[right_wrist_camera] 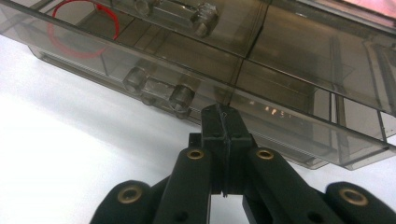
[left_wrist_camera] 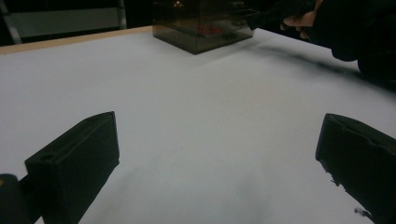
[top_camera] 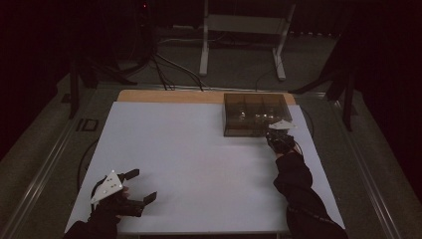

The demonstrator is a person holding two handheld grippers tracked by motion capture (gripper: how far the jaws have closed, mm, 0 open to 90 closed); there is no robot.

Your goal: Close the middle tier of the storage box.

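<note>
A smoky see-through drawer box (top_camera: 254,114) stands at the back right of the white table (top_camera: 199,159). My right gripper (top_camera: 273,135) is at the box's front face, shut with nothing between its jaws. In the right gripper view the closed tips (right_wrist_camera: 223,116) sit just right of a clear drawer handle (right_wrist_camera: 159,88), against or very near the drawer front (right_wrist_camera: 289,46). A red ring (right_wrist_camera: 84,28) lies inside the upper left drawer. My left gripper (top_camera: 143,185) rests at the front left, open and empty (left_wrist_camera: 219,154), facing the box (left_wrist_camera: 201,28).
A wooden strip (top_camera: 169,96) runs along the table's back edge. Behind it on the floor stand a white metal frame (top_camera: 244,30) and several cables (top_camera: 164,69). The person's right sleeve (top_camera: 298,189) lies over the table's right side.
</note>
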